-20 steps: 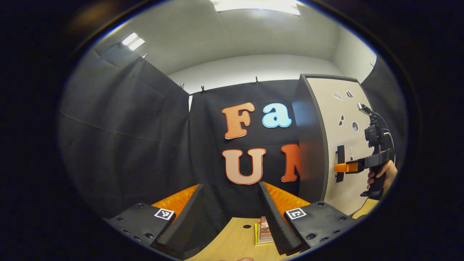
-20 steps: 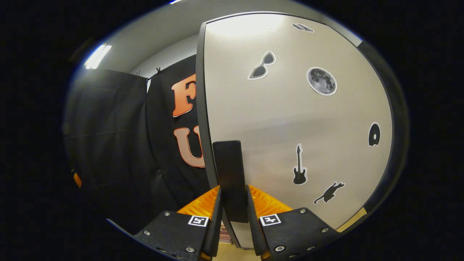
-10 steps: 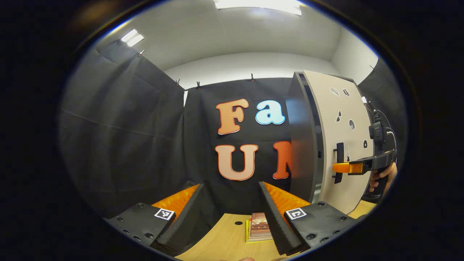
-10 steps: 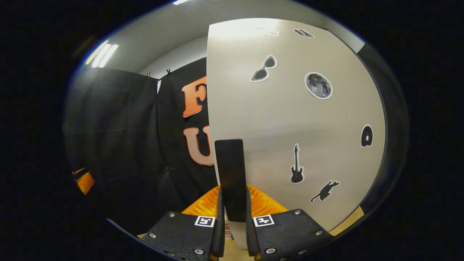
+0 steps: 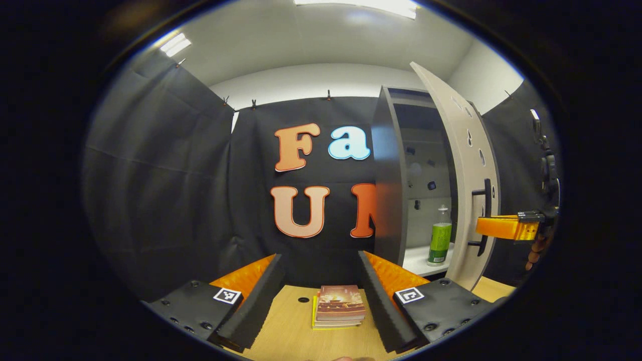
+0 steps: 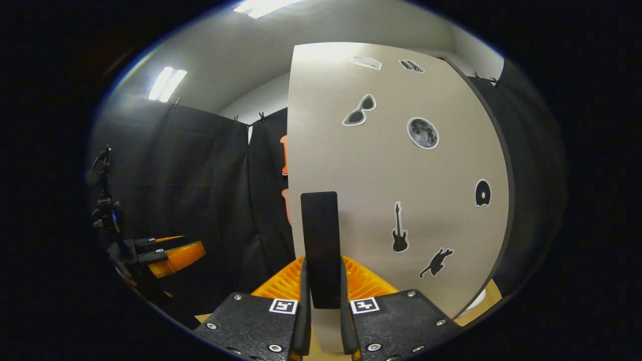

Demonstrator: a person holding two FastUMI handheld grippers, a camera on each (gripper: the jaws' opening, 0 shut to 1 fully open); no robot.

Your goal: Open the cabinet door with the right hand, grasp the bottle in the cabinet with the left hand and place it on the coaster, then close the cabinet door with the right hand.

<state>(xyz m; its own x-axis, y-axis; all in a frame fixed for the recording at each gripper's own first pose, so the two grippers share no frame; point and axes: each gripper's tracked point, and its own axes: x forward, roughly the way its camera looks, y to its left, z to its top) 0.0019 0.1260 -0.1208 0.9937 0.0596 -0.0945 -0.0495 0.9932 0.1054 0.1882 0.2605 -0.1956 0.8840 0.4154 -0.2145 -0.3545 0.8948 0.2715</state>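
The cabinet door (image 5: pixel 469 165) stands swung well out from the cabinet (image 5: pixel 386 175), and the dim interior shows between the dark side panel and the door's edge. Inside, on the white lower shelf (image 5: pixel 419 260), a bottle (image 5: pixel 439 241) with a green label and a clear capped neck stands upright, close to the shelf's front edge.

The right gripper (image 6: pixel 322 311) is clamped on the black door handle (image 6: pixel 321 245): in the right gripper view both fingers press against the sides of the upright bar, which rises between them in front of the pale door face. That face carries stickers (sunglasses (image 6: pixel 359 110), a moon (image 6: pixel 423 133), a guitar (image 6: pixel 399 234), a cat (image 6: pixel 435 261) and a disc (image 6: pixel 482 192)). In the left gripper view the same gripper reaches in from the right, with part of the person's hand (image 5: pixel 535 250) behind it.

The left gripper (image 5: pixel 321 291) hangs above the wooden surface (image 5: pixel 288 331), its fingers spread wide with nothing between them, well apart from the cabinet. Below and between the fingers lies a small stack of books (image 5: pixel 338 308), reddish cover on top, a yellow one at the bottom. A small dark hole (image 5: pixel 303 300) marks the surface just to the left of the stack. I cannot make out a coaster.
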